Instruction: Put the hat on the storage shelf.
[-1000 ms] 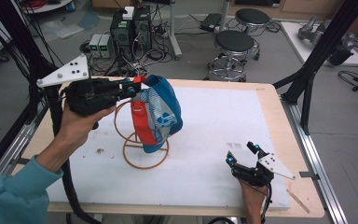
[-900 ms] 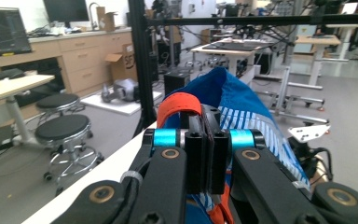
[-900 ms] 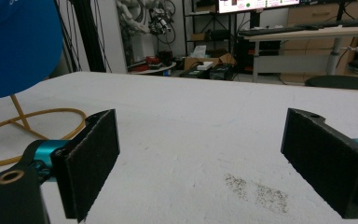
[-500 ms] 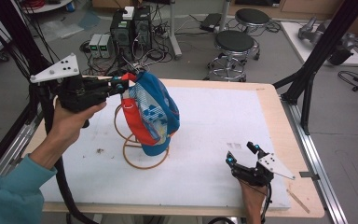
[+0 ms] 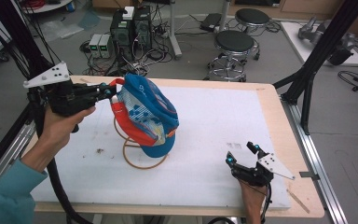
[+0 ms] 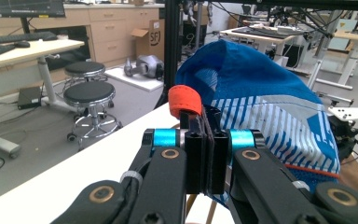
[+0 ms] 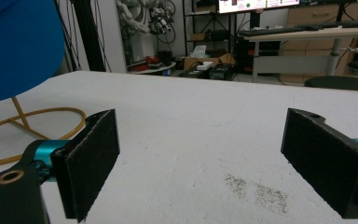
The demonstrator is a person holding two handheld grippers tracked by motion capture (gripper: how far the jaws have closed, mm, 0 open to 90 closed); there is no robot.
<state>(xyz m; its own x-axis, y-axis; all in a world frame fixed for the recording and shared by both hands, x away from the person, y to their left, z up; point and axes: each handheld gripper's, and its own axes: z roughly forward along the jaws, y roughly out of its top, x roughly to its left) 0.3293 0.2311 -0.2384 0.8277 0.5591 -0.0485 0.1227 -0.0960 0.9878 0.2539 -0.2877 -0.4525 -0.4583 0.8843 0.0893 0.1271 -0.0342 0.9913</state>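
The left gripper is clamped on the red strap of a blue cap, held tilted over a wire stand, brim pointing down toward the table; the right gripper rests with jaws wide apart.

Cap lifts higher off its wire stand

The left gripper, pinched on the red strap at the back of the blue cap, now sits farther back and to the left than a second ago, and the cap tilts further, exposing more of the stand.
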